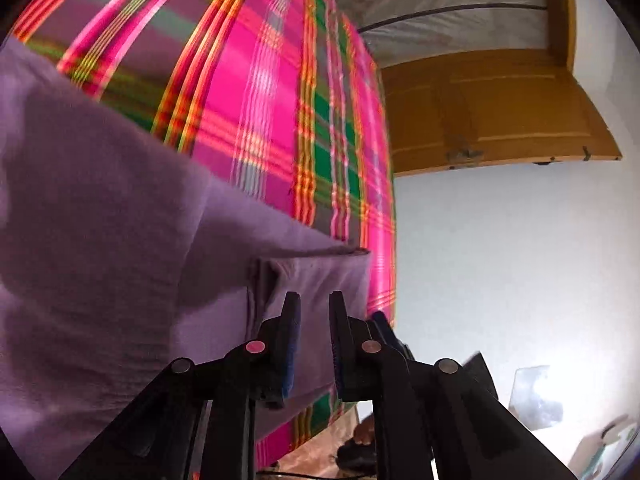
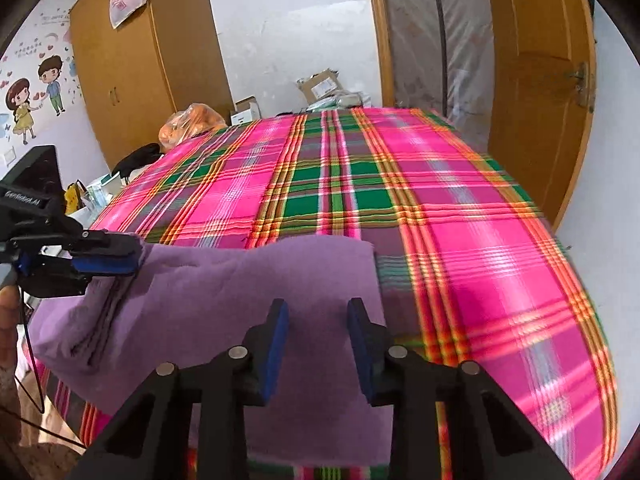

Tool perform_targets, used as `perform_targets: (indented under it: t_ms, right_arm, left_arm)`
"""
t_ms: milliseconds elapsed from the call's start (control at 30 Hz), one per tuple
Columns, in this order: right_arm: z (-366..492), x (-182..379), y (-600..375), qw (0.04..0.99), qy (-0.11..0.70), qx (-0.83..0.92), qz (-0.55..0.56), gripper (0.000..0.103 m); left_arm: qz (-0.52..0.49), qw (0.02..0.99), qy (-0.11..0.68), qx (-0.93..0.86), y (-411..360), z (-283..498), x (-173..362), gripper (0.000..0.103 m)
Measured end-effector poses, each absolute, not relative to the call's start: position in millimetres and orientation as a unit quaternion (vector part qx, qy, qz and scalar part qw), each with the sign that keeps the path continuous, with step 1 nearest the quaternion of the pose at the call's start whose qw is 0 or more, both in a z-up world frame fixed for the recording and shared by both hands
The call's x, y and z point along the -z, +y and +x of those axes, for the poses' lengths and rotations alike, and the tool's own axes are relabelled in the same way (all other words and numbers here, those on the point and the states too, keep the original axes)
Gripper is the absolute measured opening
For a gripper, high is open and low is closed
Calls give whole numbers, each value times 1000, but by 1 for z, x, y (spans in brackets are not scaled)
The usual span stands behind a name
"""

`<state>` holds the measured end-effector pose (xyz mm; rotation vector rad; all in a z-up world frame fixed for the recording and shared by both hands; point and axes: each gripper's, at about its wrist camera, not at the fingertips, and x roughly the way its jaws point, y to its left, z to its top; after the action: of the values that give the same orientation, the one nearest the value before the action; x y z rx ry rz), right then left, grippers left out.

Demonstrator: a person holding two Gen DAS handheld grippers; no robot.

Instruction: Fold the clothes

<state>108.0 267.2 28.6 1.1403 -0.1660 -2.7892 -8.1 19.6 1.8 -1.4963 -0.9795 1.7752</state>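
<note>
A purple fleece garment point(image 2: 240, 288) lies partly folded on the near part of a bed with a pink and green plaid cover point(image 2: 460, 260). My left gripper point(image 2: 134, 256) comes in from the left, shut on the garment's thick, layered left edge. In the left wrist view the purple garment point(image 1: 120, 240) fills the left side, and cloth runs between the narrowly spaced fingers of the left gripper point(image 1: 315, 308). My right gripper point(image 2: 318, 312) stands open just above the garment's near middle, with nothing pinched between its blue pads.
A wooden door point(image 2: 536, 100) stands open at the bed's right. A wardrobe point(image 2: 120, 80), an orange bag point(image 2: 192, 122) and cardboard boxes point(image 2: 320, 84) sit beyond the far edge. A hand point(image 2: 8, 320) and cable show at the left.
</note>
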Motion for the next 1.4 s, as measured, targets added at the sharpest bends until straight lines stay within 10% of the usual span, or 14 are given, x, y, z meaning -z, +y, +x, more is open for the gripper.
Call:
perform_targets:
  t_ms: [667,1400]
  right_arm:
    - [56,-23,260,49,-40,905,420,29]
    - [73,-28,252,36,-34,914,402,28]
  left_arm:
    - [-604,331,-225,-689,67,-13,0,17]
    - [-611,315,-233,-688,55,-2,6,17]
